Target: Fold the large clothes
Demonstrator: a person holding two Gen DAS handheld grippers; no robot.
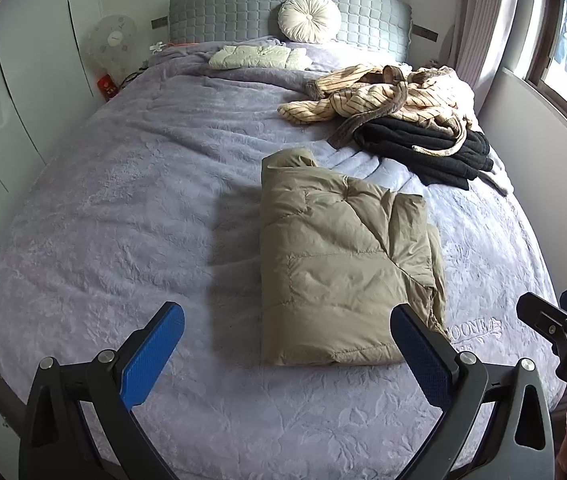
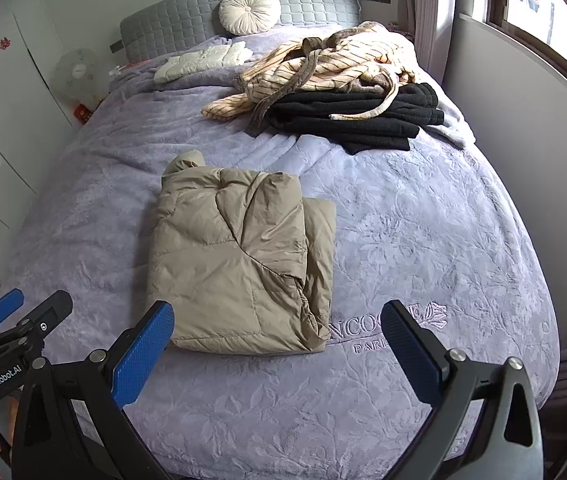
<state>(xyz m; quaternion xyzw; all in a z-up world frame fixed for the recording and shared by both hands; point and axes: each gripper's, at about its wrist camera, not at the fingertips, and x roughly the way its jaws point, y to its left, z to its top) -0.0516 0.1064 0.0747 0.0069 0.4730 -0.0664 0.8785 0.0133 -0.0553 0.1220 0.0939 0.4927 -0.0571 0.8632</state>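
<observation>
On the lavender bedspread point(image 1: 123, 200), near the foot of the bed, lies a beige puffer jacket point(image 1: 335, 264), folded into a compact rectangle with its hood end toward the grey headboard point(image 1: 243, 12). Both tools hang above it, apart from the fabric: the left hand-held gripper point(image 1: 287, 344) is released, its blue pads spread wide with nothing between them, and the right hand-held gripper point(image 2: 279, 340) is likewise released and empty. Beyond the jacket, a striped cream robe point(image 2: 323, 64) sprawls over a folded black garment point(image 2: 359, 120). A round white cushion point(image 2: 249, 10) leans on the headboard.
</observation>
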